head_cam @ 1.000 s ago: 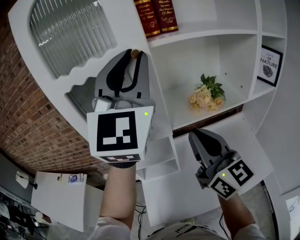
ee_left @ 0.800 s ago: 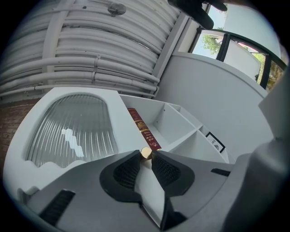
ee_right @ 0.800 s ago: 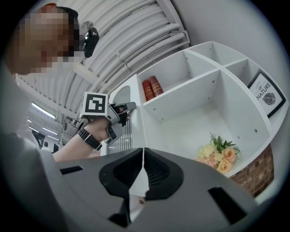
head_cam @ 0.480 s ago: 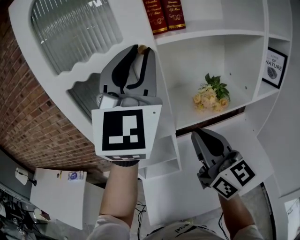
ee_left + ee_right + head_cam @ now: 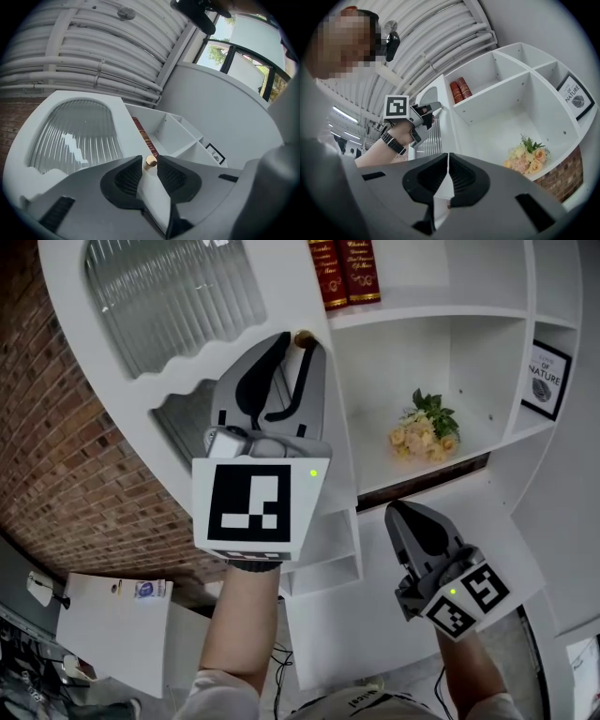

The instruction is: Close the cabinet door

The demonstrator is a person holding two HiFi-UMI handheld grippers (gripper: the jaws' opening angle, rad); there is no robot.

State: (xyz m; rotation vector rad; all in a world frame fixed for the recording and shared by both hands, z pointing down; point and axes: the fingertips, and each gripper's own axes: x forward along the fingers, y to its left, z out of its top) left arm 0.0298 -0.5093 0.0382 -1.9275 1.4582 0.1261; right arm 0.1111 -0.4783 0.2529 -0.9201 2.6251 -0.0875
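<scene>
The white cabinet door (image 5: 127, 404), with a ribbed glass pane (image 5: 173, 296), stands swung out from the shelf unit at the upper left of the head view. Its small brass knob (image 5: 302, 337) sits at the door's free edge. My left gripper (image 5: 295, 345) straddles that edge just under the knob (image 5: 150, 161), one pad against each face of the panel; its jaws have just opened a little further. My right gripper (image 5: 398, 514) hangs lower right, apart from the door, shut with nothing in it (image 5: 448, 157).
Open white shelves (image 5: 441, 310) hold red books (image 5: 345, 270), a flower bunch (image 5: 420, 430) and a framed print (image 5: 547, 381). A brick wall (image 5: 66, 484) lies behind the door. A white box (image 5: 112, 629) sits lower left.
The door, with my left gripper on its edge, has swung right toward the shelves. My right gripper has stayed where it was.
</scene>
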